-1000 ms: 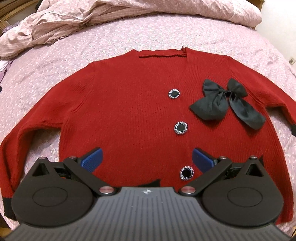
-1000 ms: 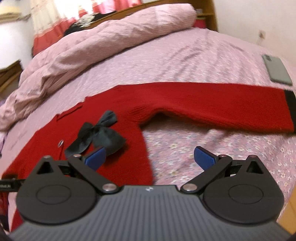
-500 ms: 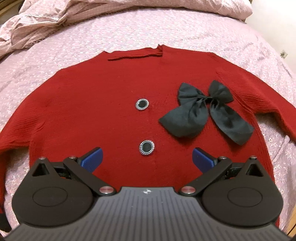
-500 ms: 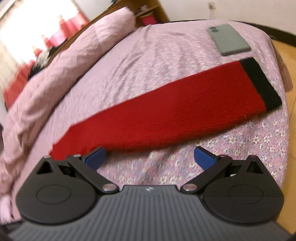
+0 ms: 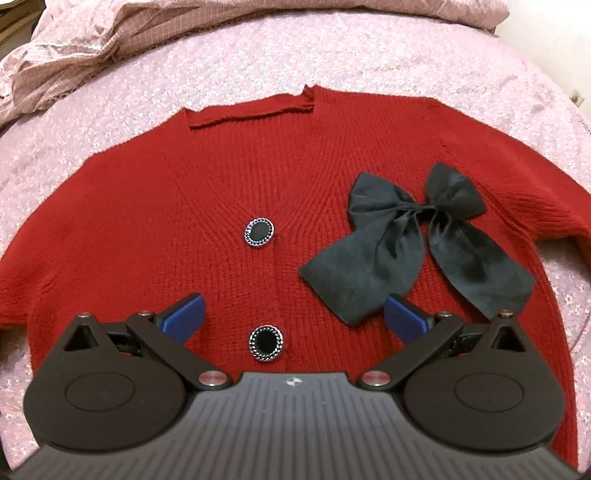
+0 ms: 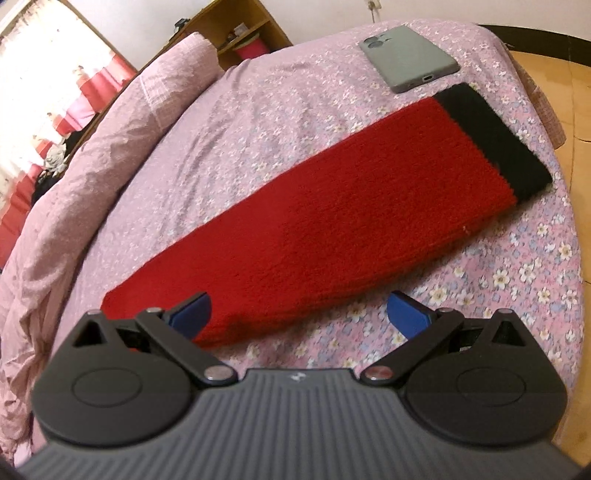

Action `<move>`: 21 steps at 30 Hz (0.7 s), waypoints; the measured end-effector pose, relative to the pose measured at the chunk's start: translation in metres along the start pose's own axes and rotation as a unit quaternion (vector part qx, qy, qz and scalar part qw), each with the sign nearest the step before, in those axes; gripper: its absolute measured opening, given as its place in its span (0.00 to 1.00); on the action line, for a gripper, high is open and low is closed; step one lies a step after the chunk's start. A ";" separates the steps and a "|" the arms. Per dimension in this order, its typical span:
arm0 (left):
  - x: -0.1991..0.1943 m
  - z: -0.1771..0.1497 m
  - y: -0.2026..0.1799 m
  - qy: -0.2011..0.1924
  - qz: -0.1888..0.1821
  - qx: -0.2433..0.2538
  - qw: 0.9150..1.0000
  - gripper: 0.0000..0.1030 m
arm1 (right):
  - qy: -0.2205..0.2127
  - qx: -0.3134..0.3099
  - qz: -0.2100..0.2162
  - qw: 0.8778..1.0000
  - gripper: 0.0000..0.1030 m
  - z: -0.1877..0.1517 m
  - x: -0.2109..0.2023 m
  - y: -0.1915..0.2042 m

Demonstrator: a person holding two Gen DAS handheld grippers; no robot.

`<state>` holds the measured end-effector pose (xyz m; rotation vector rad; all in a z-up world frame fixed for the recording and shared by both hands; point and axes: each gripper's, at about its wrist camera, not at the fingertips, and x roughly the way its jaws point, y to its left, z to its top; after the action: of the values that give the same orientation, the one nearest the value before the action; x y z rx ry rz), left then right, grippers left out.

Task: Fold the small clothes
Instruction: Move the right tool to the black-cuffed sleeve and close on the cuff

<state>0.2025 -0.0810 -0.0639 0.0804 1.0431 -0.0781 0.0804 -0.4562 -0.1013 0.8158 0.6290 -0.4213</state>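
Note:
A red knit cardigan point(image 5: 184, 206) lies flat, front up, on the pink floral bed point(image 5: 369, 55). It has round black buttons point(image 5: 259, 232) down the middle and a black bow point(image 5: 417, 236) on its right chest. My left gripper point(image 5: 293, 319) hovers open over the lower front, one button between its blue pads point(image 5: 184, 317). In the right wrist view the cardigan's sleeve point(image 6: 332, 229) stretches out flat, ending in a black cuff point(image 6: 491, 136) near the bed's edge. My right gripper point(image 6: 299, 314) is open just above the sleeve's lower edge, holding nothing.
A grey-green phone point(image 6: 410, 62) lies face down on the bed just beyond the cuff. A rumpled pink duvet point(image 6: 92, 147) is heaped along the far side. The bed edge and wooden floor point(image 6: 565, 92) lie right of the cuff. A wooden shelf point(image 6: 236, 33) stands behind.
My left gripper moved forward over the cardigan's chest. My right gripper swung right from the bow side to the outstretched sleeve and closed in on it. Both stayed open.

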 end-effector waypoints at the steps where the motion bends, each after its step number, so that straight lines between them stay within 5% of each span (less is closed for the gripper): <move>1: 0.003 0.000 0.000 0.002 -0.001 -0.002 1.000 1.00 | -0.005 0.002 -0.002 1.000 1.00 0.002 0.000 -0.001; 21: 0.017 -0.007 0.004 0.001 -0.008 -0.014 1.000 1.00 | -0.045 0.106 0.013 0.993 0.97 0.015 0.006 -0.035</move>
<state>0.2054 -0.0765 -0.0821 0.0456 1.0475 -0.0783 0.0696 -0.4904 -0.1164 1.0010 0.4933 -0.5041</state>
